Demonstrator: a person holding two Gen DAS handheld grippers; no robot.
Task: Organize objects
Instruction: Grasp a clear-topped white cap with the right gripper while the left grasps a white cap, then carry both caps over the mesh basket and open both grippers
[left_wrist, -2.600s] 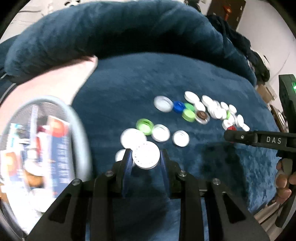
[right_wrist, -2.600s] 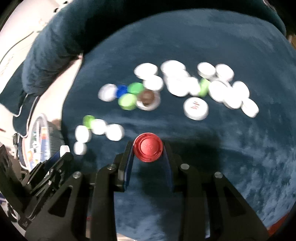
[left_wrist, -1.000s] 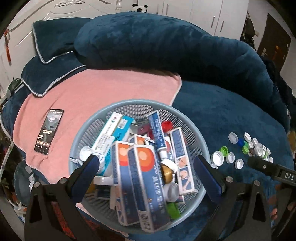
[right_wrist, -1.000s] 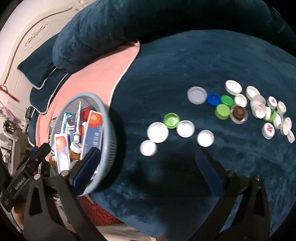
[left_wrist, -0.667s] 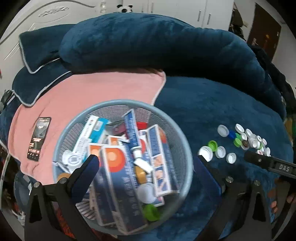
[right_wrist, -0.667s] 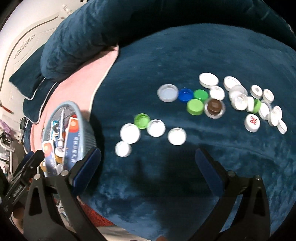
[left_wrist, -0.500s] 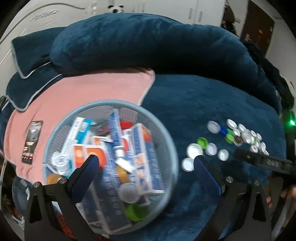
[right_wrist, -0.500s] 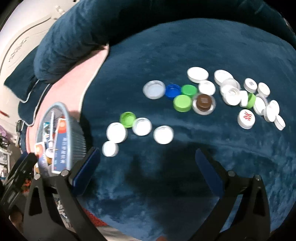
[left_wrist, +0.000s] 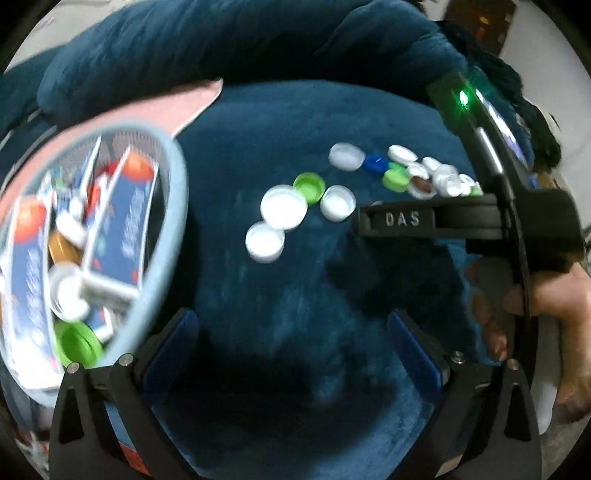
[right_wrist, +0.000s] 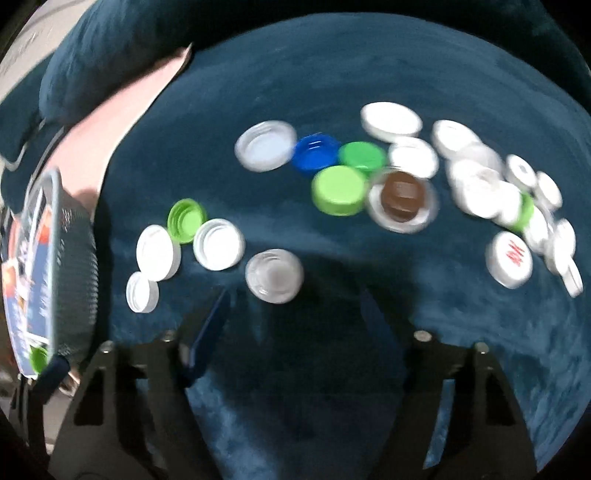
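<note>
Several bottle caps lie on a dark blue plush blanket (right_wrist: 332, 66): white ones (left_wrist: 283, 206), a green one (right_wrist: 339, 190), a blue one (right_wrist: 316, 151) and a brown one in a clear lid (right_wrist: 402, 197). My left gripper (left_wrist: 293, 347) is open wide over bare blanket, nothing between its blue pads, with the caps ahead of it. My right gripper (right_wrist: 295, 306) hangs low over the blanket, its jaws closing with nothing between them. A clear-white cap (right_wrist: 274, 275) lies just beyond its left fingertip. A grey-blue mesh basket (left_wrist: 173, 206) full of boxes and caps stands at the left.
A pink towel (right_wrist: 122, 110) lies under the basket (right_wrist: 74, 258), with a rolled blue pillow behind. In the left wrist view a black bar marked DAS (left_wrist: 406, 219) and the hand (left_wrist: 535, 306) holding it cross the right side above the caps. A white cap with red print (right_wrist: 511, 258) lies far right.
Both grippers, which earlier held a white and a red cap, are empty. The left one swung right from above the basket to the blanket. The right one sank toward the caps and its jaws narrowed.
</note>
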